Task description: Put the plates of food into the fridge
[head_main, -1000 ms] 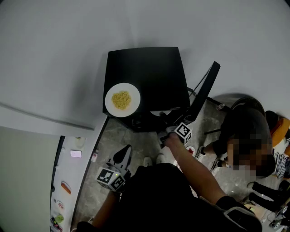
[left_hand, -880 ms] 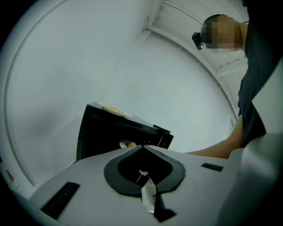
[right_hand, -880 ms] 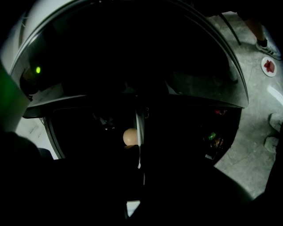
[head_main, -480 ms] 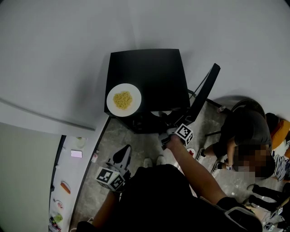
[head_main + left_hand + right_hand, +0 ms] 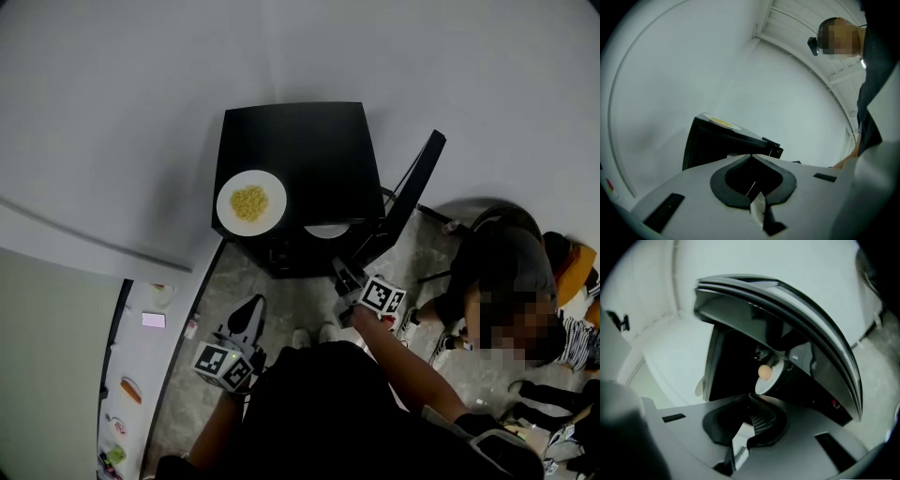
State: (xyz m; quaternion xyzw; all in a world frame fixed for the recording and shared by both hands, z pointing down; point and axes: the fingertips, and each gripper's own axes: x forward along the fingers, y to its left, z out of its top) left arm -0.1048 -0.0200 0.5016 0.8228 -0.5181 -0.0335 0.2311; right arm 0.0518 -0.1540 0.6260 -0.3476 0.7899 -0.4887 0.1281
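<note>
A small black fridge (image 5: pixel 300 159) stands against the wall with its door (image 5: pixel 403 202) swung open to the right. On its top lies a white plate of yellow food (image 5: pixel 251 202), which also shows as the plate (image 5: pixel 723 123) in the left gripper view. A second white plate (image 5: pixel 768 376) carrying a round pale food ball (image 5: pixel 764 371) rests inside; its rim (image 5: pixel 326 231) shows from above. My right gripper (image 5: pixel 343 274) is shut and empty just in front of the opening. My left gripper (image 5: pixel 251 309) hangs lower left, shut, holding nothing.
A person (image 5: pixel 506 272) crouches on the grey floor to the right of the open door. At lower left a white shelf (image 5: pixel 131 389) carries small items. The door's inner side (image 5: pixel 811 333) arches over the right gripper (image 5: pixel 750 397).
My right gripper has drawn back from the fridge front, down and towards me. The left gripper has barely moved.
</note>
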